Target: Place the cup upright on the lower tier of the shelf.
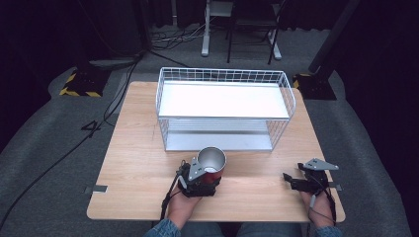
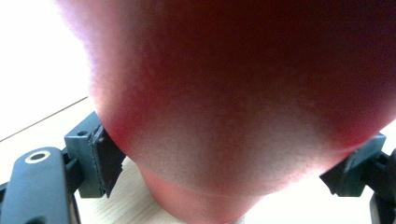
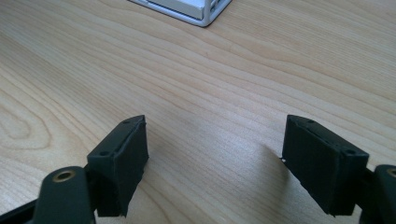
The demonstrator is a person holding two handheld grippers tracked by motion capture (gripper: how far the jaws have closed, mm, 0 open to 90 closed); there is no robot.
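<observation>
A red cup (image 1: 214,168) with a shiny metal inside stands upright at the front middle of the wooden table (image 1: 143,158). My left gripper (image 1: 207,178) is shut on its lower wall from the near side. In the left gripper view the red cup (image 2: 243,93) is pressed between both black pads (image 2: 105,158), and its base sits at or just above the wood. My right gripper (image 1: 289,181) rests open near the table's front right, pointing left. Its jaws (image 3: 215,154) stand wide apart over bare wood with nothing between them.
A white two-tier wire rack (image 1: 225,106) stands at the back middle of the table, its lower shelf open toward me; one corner of the rack (image 3: 196,11) shows in the right gripper view. Bare wood lies between the cup and the right gripper. Cables and stands are on the floor beyond.
</observation>
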